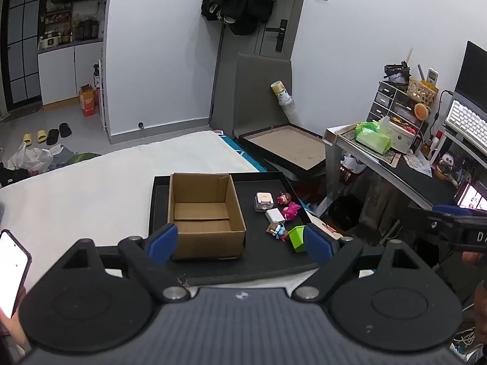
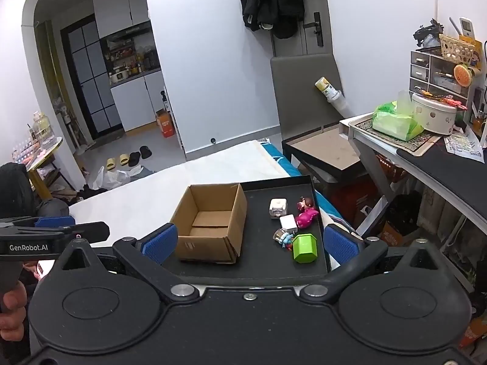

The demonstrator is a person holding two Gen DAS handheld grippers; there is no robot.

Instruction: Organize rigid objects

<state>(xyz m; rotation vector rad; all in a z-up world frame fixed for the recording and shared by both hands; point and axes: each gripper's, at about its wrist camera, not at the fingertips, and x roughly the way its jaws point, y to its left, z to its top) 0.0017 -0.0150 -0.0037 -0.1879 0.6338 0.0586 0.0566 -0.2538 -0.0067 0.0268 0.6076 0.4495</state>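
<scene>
An empty cardboard box (image 1: 204,213) (image 2: 210,222) stands on a black tray (image 1: 261,258) (image 2: 258,264) on the white bed. Right of the box lie a white cube charger (image 1: 263,202) (image 2: 277,207), a white plug adapter (image 1: 275,215) (image 2: 288,222), a pink figurine (image 1: 290,210) (image 2: 306,216), a small blue toy (image 1: 278,231) (image 2: 284,238) and a green block (image 1: 297,238) (image 2: 305,248). My left gripper (image 1: 240,243) hovers open before the tray's near edge. My right gripper (image 2: 251,243) is open too, nothing between its fingers.
A desk (image 1: 395,164) (image 2: 432,158) crowded with a tissue pack, drawers and a keyboard stands to the right. A grey chair (image 1: 274,115) (image 2: 307,97) is behind the tray. A phone (image 1: 10,273) sits at the left edge. Shoes and bags lie on the floor.
</scene>
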